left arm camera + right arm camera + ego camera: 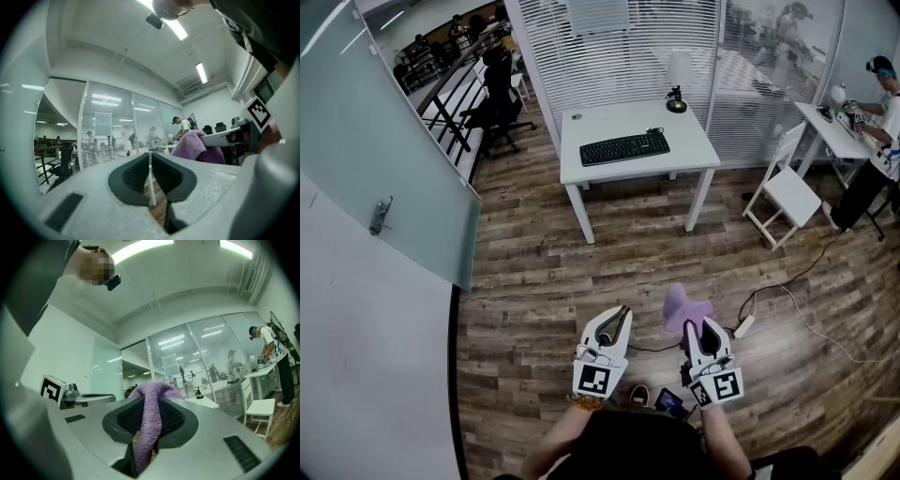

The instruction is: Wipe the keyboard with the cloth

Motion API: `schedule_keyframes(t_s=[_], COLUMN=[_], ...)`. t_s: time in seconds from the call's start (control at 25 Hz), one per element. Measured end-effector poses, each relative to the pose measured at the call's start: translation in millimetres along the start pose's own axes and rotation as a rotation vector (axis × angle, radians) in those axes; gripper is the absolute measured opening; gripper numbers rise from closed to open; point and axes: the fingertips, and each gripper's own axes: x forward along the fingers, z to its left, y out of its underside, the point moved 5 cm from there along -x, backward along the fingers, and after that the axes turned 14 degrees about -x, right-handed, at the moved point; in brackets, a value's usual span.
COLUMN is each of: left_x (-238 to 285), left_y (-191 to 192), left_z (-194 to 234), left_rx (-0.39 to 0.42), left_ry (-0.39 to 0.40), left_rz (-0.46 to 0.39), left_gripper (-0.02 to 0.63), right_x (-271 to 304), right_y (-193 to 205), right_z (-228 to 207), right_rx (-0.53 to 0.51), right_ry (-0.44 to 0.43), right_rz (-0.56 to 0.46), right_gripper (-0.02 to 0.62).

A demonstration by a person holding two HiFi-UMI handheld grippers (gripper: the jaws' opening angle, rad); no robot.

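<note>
A black keyboard [624,147] lies on a white table [684,157] far ahead across the wooden floor. My right gripper [692,325] is held level near my body and is shut on a purple cloth [682,307], which sticks out past its tips. The cloth [149,427] hangs between the dark pads in the right gripper view. My left gripper [617,318] is beside it, shut with nothing between its jaws. In the left gripper view the left gripper [151,180] shows its pads together, with the cloth [194,146] off to the right.
A small black lamp [676,101] stands at the table's back right. A white folding chair [787,191] is right of the table, and a cable with a power strip [744,325] runs over the floor. A frosted glass partition [384,141] stands at left. A person [879,122] works at a desk at far right.
</note>
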Motion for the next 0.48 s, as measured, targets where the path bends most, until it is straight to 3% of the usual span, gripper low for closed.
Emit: schedule_keyframes(t_s=[0.24,0.48], left_x=[54.5,125.1], left_y=[1.9,-21.8], left_z=[48.5,130.1], left_rx=[-0.01,-0.024], left_ry=[0.023,0.046], left_rz=[-0.015,-0.034], left_gripper=[0.034,0.034], right_x=[67.1,167.4], right_y=[10.1,5.9], right_z=[-13.1,-25.1], right_rx=[-0.019,-0.053], right_ry=[-0.02,-0.003], right_rz=[-0.008,0.005], right_gripper=[0.067,0.074])
